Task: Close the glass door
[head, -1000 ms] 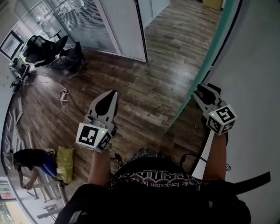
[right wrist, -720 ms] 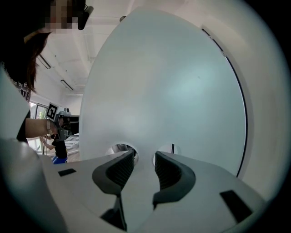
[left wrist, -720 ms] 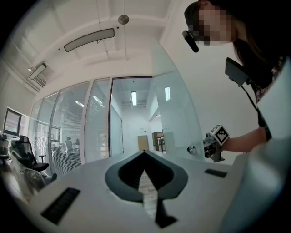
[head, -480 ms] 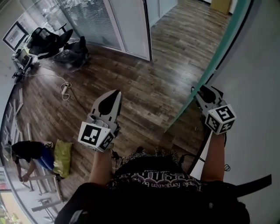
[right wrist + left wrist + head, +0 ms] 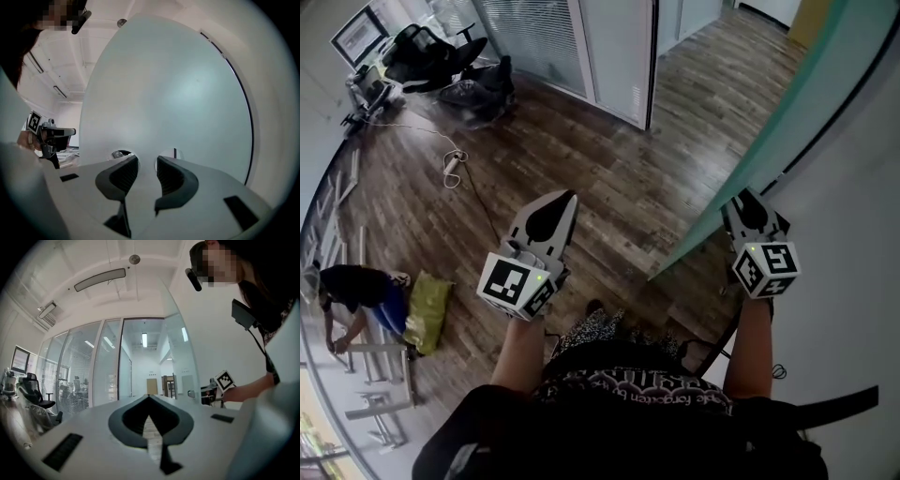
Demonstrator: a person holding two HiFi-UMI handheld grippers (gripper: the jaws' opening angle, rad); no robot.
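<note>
Glass door (image 5: 769, 150) stands ajar at right, its bottom corner over the wood floor (image 5: 609, 169). Right gripper (image 5: 146, 165): jaws slightly apart, empty, tips close to the frosted face, contact unclear. Left gripper (image 5: 149, 397): jaws together, idle. Risks: tips skidding on smooth glass; a hard shove slamming the door.

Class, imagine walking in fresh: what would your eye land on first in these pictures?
The tall frosted glass door slanting across the right, with the right gripper at its near edge, fingers slightly apart. Then the left gripper, shut, hanging over the wooden floor at centre.
</note>
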